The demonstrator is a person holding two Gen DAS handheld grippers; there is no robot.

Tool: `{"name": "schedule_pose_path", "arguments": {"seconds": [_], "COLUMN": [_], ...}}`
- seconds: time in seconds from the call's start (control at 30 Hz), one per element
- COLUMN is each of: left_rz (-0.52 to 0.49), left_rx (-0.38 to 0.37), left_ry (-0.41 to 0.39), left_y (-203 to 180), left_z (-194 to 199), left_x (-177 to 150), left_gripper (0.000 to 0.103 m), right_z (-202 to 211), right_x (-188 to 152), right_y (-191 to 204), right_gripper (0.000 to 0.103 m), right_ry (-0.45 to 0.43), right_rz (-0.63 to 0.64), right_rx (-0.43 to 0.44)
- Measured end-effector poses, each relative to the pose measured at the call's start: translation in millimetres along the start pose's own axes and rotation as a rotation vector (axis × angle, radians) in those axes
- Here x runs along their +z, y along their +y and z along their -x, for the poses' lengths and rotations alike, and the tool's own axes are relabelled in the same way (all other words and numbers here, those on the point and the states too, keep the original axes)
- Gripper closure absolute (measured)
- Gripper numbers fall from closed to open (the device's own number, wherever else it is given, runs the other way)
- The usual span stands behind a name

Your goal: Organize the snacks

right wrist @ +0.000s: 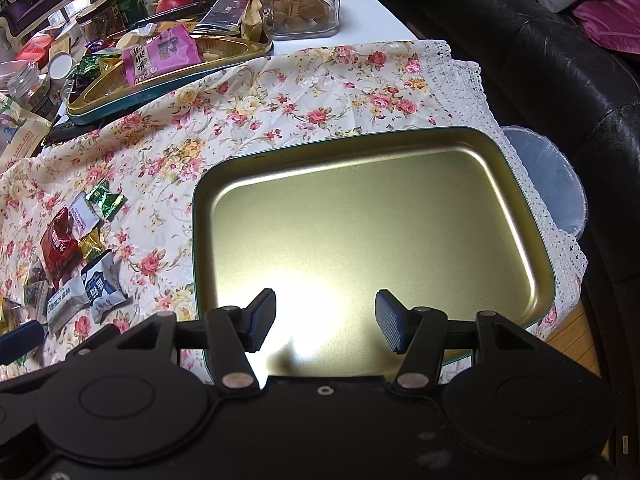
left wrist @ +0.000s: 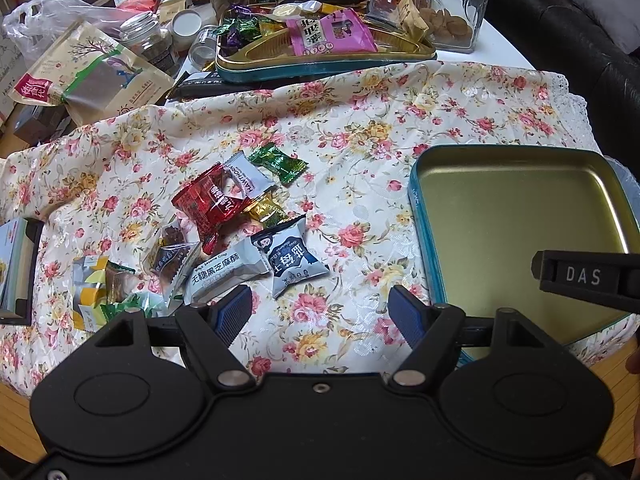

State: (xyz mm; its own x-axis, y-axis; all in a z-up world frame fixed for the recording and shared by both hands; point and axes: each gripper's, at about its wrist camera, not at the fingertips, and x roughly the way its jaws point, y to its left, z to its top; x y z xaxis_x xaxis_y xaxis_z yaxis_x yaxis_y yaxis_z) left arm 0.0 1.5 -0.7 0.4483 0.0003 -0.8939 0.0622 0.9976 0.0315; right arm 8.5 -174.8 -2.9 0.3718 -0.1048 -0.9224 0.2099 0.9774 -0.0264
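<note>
Floral tablecloth [left wrist: 360, 120] covers the table. Gold-lined tin tray [right wrist: 536, 216] with teal rim sits at 3 o'clock on the cloth, nothing in it. Second teal tin [left wrist: 320, 68] at 12 o'clock, holding a pink packet [left wrist: 332, 34] and assorted sweets. Glass jar [left wrist: 456, 4] of round biscuits just right of that tin. Kraft pouch [left wrist: 88, 72] at 10 o'clock, off the cloth. Snack pile [left wrist: 236, 220] at 9 o'clock, well apart from the empty tray: red wrapper [left wrist: 208, 200], navy-and-white packet [left wrist: 294, 262], grey sesame crisp bar [left wrist: 224, 276], green candy [left wrist: 280, 162], white hawthorn packet [left wrist: 246, 176], gold candy [left wrist: 266, 210]. Left gripper [left wrist: 320, 312] hovers just near side of the pile, jaws wide apart, holding nothing. Right gripper [right wrist: 326, 320] is over the tray's near edge, jaws wide apart, also holding nothing.
</note>
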Motion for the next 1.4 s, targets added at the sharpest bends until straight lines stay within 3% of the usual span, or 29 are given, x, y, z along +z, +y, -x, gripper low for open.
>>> {"name": "schedule_pose_path", "arguments": {"seconds": [0.2,0.57,0.8,1.07,1.2,1.3,1.4], "left_rz": [0.001,0.019,0.055,0.214,0.305,0.396,0.435], "left_rx": [-0.003,-0.006,0.019,0.162,0.274,0.296,0.316], "left_ry": [0.006,-0.070,-0.060,-0.123,-0.150,-0.152,-0.152], "left_y": [0,7,25,101,149,186,213], "left_z": [0,2,9,24,36,41,49], "left_x": [0,0,9,30,36,39,46], "left_gripper": [0.028,0.027,0.027,0.026,0.026,0.027,0.027], "right_z": [0,1,11,36,39,40,48], "right_x": [0,0,3,15,21,24,22], "right_y": [0,2,14,54,85,109,140], "right_gripper": [0.045,0.045,0.045,0.045,0.045,0.045,0.045], "right_ry": [0.000,-0.007,-0.048,-0.170,-0.169,-0.146,-0.183], "right_rz": [0.002,0.008,0.016,0.010,0.025,0.053,0.107], "right_rx": [-0.001,-0.001,0.024,0.114,0.180,0.237,0.247]}}
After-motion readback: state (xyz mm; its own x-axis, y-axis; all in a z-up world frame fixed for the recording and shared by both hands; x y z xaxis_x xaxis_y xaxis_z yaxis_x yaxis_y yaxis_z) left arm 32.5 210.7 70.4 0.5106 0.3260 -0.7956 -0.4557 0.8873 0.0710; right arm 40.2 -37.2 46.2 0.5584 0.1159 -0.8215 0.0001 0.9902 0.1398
